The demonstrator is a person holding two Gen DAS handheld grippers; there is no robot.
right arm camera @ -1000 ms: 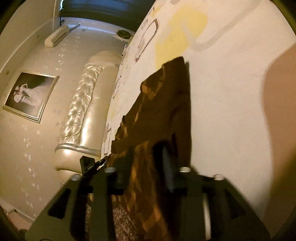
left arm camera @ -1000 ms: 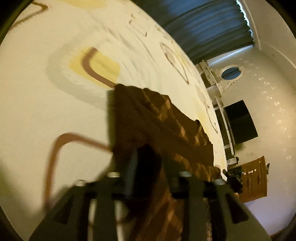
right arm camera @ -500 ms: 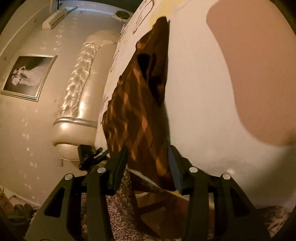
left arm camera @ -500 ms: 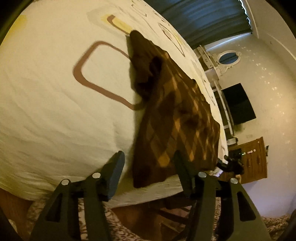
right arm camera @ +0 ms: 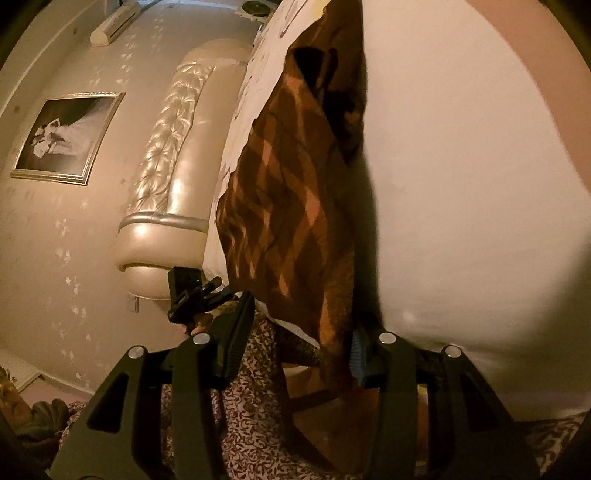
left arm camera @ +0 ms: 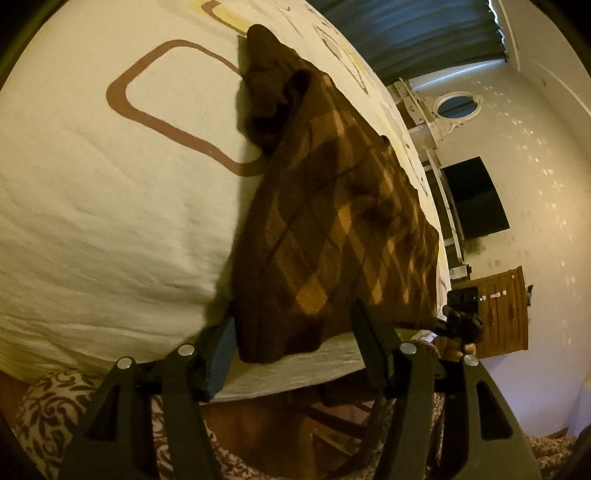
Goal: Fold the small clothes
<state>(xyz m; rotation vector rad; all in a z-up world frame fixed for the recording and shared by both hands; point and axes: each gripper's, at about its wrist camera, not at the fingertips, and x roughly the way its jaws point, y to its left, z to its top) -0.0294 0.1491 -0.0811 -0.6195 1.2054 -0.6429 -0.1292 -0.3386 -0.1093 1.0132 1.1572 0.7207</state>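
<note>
A brown diamond-check garment lies spread on the cream bed, its near hem hanging over the bed's edge. My left gripper is open at that edge; the hem's left corner hangs between its fingers and neither pad presses on it. In the right wrist view the same garment runs away from me along the bed. My right gripper is open too, with the hem's right corner drooping loose just in front of its right finger. Each view shows the other gripper beyond the hem.
A padded headboard and a framed picture are at the left of the right wrist view. A dark screen, a wooden dresser and a dark curtain stand beyond the bed. Patterned carpet lies below.
Both grippers let go of the garment, opened and drew back to the bed's near edge. The garment, bunched in the jaws before, now lies flat with its hem over the edge.
</note>
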